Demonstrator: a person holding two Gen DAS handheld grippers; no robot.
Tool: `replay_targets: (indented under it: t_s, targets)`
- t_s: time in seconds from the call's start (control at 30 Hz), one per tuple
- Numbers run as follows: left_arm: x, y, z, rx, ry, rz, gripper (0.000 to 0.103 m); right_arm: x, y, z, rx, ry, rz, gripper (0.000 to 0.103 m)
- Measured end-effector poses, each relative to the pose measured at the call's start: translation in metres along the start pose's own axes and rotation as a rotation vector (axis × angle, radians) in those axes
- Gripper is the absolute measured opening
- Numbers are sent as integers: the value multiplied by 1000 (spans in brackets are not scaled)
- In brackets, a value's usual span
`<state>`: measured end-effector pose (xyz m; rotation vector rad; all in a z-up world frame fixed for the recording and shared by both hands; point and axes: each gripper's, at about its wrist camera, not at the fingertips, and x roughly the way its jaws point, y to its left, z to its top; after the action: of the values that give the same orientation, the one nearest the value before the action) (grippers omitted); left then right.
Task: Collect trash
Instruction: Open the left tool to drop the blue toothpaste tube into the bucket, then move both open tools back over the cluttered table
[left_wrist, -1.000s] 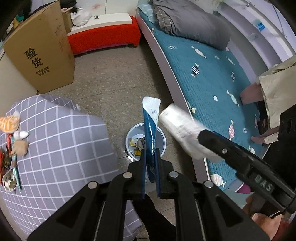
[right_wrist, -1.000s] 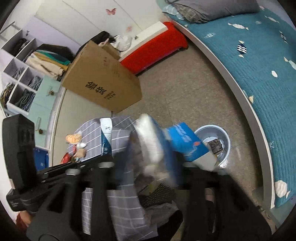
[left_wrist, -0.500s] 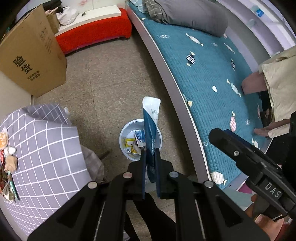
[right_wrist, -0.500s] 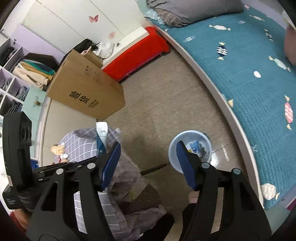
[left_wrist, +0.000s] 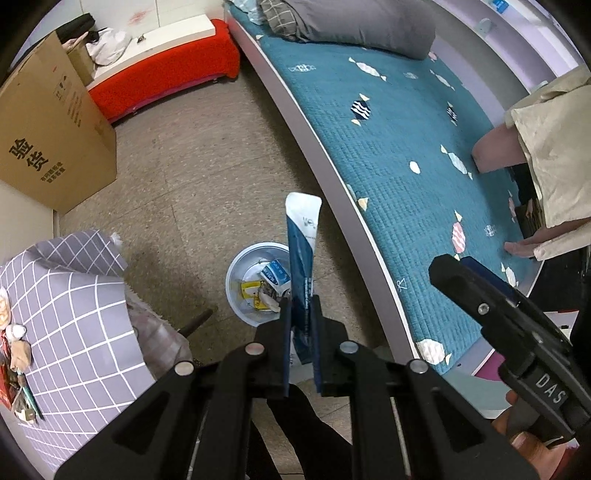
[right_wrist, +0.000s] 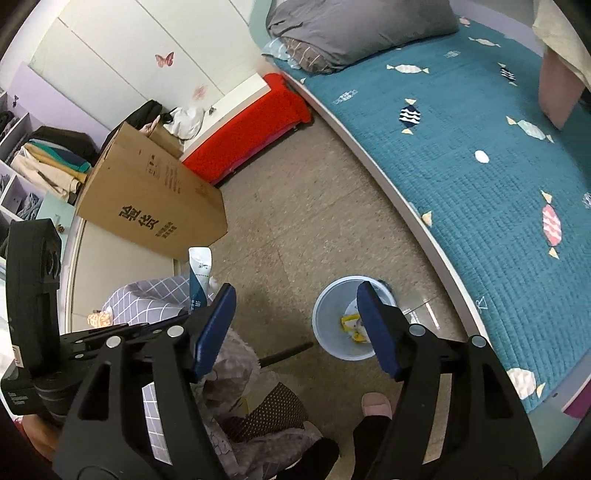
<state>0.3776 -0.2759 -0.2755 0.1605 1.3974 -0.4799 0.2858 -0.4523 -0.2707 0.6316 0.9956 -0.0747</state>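
The left gripper (left_wrist: 300, 314) pinches a blue-and-white wrapper (left_wrist: 301, 236) upright above the bin (left_wrist: 236, 280) on the floor. The right gripper (right_wrist: 295, 325), jaws just widened, holds nothing. The drop-off step looks half done; next, the left likely needs to release over the bin.

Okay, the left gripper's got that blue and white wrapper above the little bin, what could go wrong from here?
1. The blue and white wrapper is long and flat, and the bin is small and far below. Dropped from here, it may flutter and land on the floor.
2. The bin already holds trash, so the wrapper could catch on the rim.
3. The left gripper is clamped on the wrapper's lower end, so it might cling to a pad when the jaws open.
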Motion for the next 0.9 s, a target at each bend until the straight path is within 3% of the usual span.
replay_targets:
  t_s: [0.07, 0.17, 0.2, 0.53, 0.9]
  targets:
    - [0, -2, 0, 5, -2, 0, 16, -2, -4, -1, 7, -6, -6, 68]
    - [0, -1, 1, -7, -12, 21, 56, -6, -7, -1, 17, -14, -14, 70]
    - [-2, -1, 0, -11, -20, 27, 58, -6, -7, -1, 18, -14, -14, 70]
    - [-14, 16, -14, -55, -30, 27, 59, -4, 10, -10, -6, 0, 3, 70]
    - [-52, 81, -59, -174, -80, 50, 59, 12, 81, -38, -123, 50, 70, 70]
